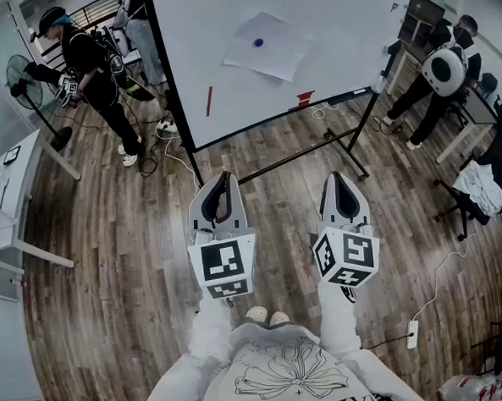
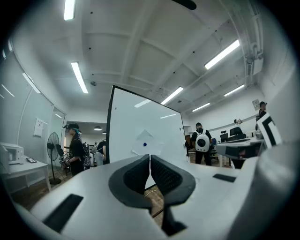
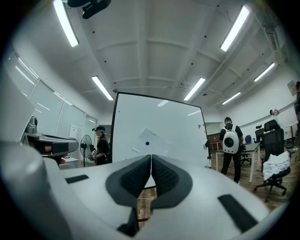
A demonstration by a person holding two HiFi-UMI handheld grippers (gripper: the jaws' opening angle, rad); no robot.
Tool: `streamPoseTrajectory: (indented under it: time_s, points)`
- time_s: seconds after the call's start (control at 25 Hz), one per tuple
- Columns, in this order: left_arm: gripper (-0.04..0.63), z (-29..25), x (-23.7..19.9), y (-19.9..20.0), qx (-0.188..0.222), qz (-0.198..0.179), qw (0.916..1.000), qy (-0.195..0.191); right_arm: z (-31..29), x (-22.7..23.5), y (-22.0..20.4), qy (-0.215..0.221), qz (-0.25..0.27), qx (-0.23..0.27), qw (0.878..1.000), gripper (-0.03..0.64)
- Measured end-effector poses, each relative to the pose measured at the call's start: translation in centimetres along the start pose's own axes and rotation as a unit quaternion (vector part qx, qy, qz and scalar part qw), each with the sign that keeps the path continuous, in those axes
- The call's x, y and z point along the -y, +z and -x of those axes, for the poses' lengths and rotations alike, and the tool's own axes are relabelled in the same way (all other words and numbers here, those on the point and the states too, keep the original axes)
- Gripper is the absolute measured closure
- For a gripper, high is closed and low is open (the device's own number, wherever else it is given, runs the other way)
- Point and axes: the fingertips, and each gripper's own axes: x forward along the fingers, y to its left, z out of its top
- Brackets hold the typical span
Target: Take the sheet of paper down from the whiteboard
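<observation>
Head view is filled nearest the camera by two white sleeves, from which the left gripper and the right gripper are held out level, side by side and apart from each other. In each gripper view the jaws are seen pressed together, with nothing caught between them. Below them a dark wood-plank floor is spread, and a white power strip is laid on it at the right. Farther on, the whiteboard is carried on a black frame. The sheet of paper is fixed to the board's upper middle, turned cornerwise, under a small blue magnet, and is touched by neither gripper. A thin red mark is seen low on the board's left. A white desk is set at the left edge, with a standing fan beyond it. A person in black is placed left of the board, and a person with a white backpack to its right. Long ceiling lights are shown overhead.
</observation>
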Motion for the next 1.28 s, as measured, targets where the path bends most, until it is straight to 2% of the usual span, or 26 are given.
streamPoseTrajectory:
  time_s: [0.68,1.28]
  points:
    - [0.586,-0.6,1.4,-0.2,-0.006,-0.006,0.9999,0.006,-0.2,1.7,-0.5,0.002,-0.007,-0.003,1.0,0.61]
    - [0.586,-2.2,4.1,-2.1,-0.023,-0.006,0.9992,0.033,-1.7,4.1,-2.4,0.046,0.0,-0.019,0.999,0.609]
